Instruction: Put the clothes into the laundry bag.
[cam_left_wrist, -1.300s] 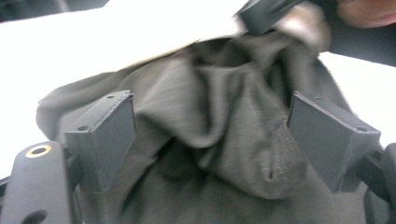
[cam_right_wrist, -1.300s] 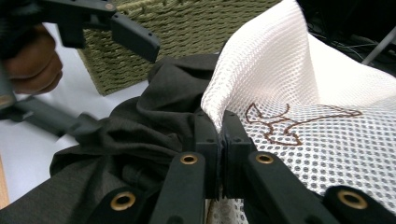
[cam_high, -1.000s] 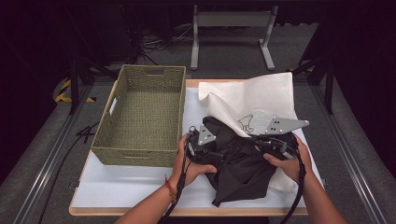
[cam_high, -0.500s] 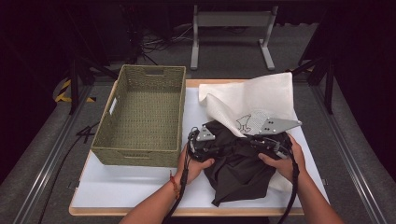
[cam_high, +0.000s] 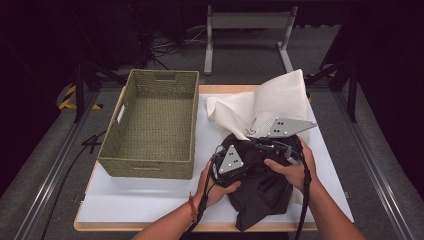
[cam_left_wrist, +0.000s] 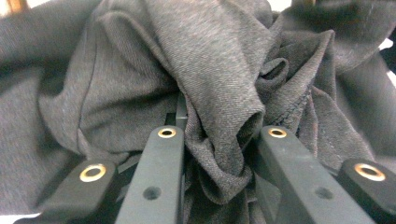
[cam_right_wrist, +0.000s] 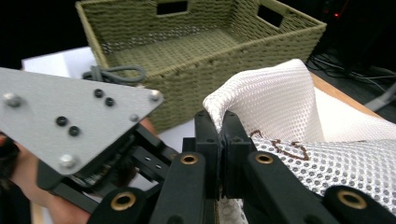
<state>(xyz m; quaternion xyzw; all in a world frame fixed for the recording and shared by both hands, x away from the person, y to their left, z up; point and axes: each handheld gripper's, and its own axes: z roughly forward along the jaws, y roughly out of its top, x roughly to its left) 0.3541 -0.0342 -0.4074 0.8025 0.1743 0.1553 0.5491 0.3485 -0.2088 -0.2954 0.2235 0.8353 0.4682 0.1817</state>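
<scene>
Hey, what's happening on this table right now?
A person is handling two garments with handheld grippers. The right gripper is shut on an edge of the white mesh cloth. The left gripper has a bunched fold of the dark cloth between its jaws. The woven basket beside them is empty.

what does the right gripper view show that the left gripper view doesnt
Right gripper view alone: its tongs pinched shut on a fold of the white mesh fabric with brown stitching, the woven basket behind, and the other gripper's grey plate.

Left gripper view alone: its tongs with bunched dark grey cloth gathered between the black jaws, close up.

Both share: black jaws with brass-ringed holes rising from the bottom, each closed on fabric.
</scene>
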